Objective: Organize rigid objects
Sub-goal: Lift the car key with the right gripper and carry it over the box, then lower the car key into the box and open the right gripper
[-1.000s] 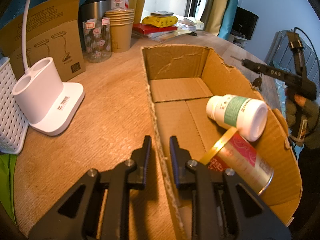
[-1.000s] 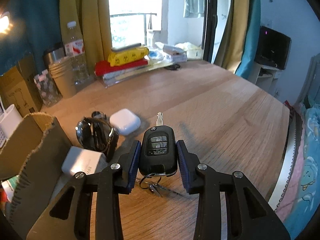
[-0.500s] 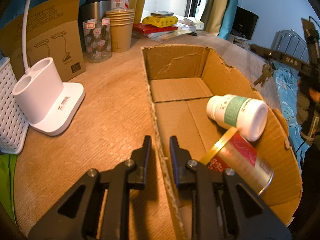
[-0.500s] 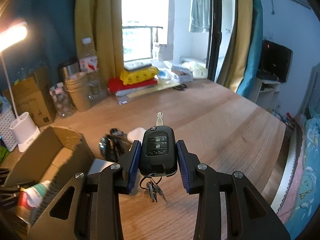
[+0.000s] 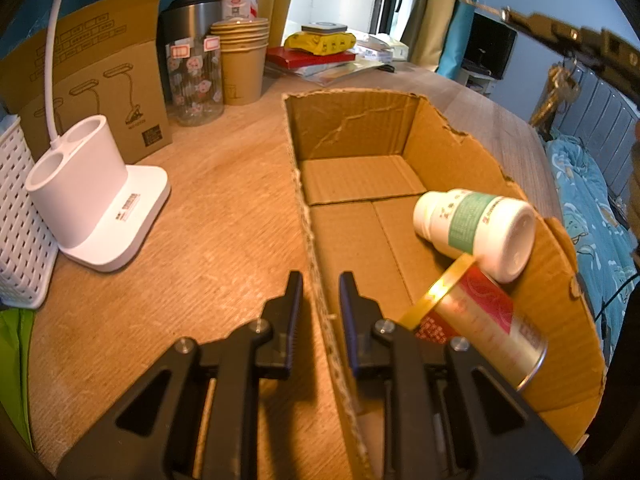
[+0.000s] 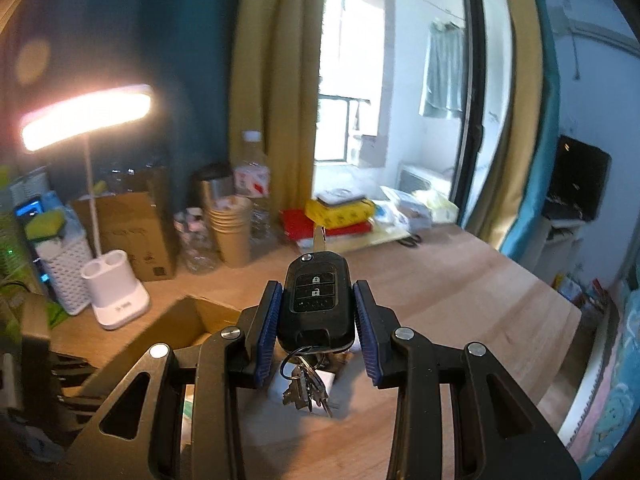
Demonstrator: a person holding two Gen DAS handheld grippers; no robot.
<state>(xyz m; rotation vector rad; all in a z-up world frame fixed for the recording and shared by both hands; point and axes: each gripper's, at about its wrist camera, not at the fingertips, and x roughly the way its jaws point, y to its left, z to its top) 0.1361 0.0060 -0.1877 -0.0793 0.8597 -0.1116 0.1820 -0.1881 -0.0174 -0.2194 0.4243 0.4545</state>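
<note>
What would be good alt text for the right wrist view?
The right gripper holds a black car key fob between its fingers, a key bunch dangling below, above a wooden table. A lit desk lamp glows at left.

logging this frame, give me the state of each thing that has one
left gripper: shut on the cardboard box wall
cardboard box: open, top flaps torn off
white pill bottle: lying in box, capped
red can: lying in box
right gripper: shut on car key
car key: held, blade out
desk lamp: lit
</note>
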